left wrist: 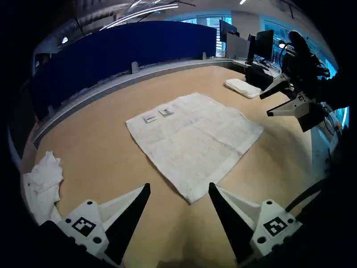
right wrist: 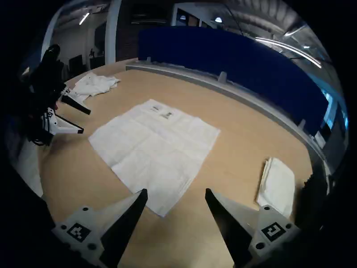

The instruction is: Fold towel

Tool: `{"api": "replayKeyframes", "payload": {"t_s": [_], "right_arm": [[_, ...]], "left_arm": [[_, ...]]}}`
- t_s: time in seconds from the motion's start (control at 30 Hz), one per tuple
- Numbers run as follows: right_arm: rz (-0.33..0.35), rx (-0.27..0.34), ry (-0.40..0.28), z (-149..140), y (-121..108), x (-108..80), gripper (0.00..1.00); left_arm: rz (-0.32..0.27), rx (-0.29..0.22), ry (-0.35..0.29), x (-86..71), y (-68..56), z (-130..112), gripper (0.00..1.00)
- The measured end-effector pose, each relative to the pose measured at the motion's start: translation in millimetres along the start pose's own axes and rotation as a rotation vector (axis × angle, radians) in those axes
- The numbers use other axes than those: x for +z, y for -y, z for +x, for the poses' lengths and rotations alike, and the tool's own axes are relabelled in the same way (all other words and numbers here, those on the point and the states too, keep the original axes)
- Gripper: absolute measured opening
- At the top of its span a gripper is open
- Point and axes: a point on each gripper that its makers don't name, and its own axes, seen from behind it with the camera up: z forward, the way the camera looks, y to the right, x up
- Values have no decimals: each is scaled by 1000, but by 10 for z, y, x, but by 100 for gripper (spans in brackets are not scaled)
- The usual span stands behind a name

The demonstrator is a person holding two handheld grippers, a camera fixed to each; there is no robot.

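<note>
- Item: towel (left wrist: 194,143). White terry in a single layer, spread flat and unfolded near the middle of the wooden table (left wrist: 89,147). Two small tags (left wrist: 158,115) lay on it toward the far edge.
- Handling, by my estimate: light and limp, with no stiffness. I expected it to sag and drape as soon as it was lifted. The pile looked likely to catch on the tabletop, so it would drag and bunch rather than slide cleanly. Not fragile.
- Where to hold, by my estimate: at the corners or along the hem, with one finger slipped under the edge and the other on top. I would take two corners of one side, one per gripper, so the fold would carry across evenly.
- Left gripper (left wrist: 178,185): fingers spread wide, holding nothing and touching nothing that I could see. The towel's nearest corner showed between the two tips.
- Right gripper (right wrist: 176,190): fingers also spread wide, and empty. Another corner of the towel showed between its tips. In the left gripper view it hung near the towel's corner on that side, clear of the cloth.
- Other stock: a folded towel (right wrist: 277,183) near the table edge, well apart from the flat one. A crumpled cloth (left wrist: 42,183) lay at the opposite end. A blue partition (right wrist: 232,58) ran along the far side.
- Status, as I judged it: no fold made and no grip taken.
</note>
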Motion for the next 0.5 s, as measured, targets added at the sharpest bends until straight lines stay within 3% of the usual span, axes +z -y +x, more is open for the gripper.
{"api": "replayKeyframes", "payload": {"t_s": [0.27,0.5], "right_arm": [[14,-17,44,-256,53,70,100],[23,-23,64,-374,101,101,100]], "left_arm": [[-18,21,37,82,-87,-141,97],[-19,6,61,169,-132,-227,97]]}}
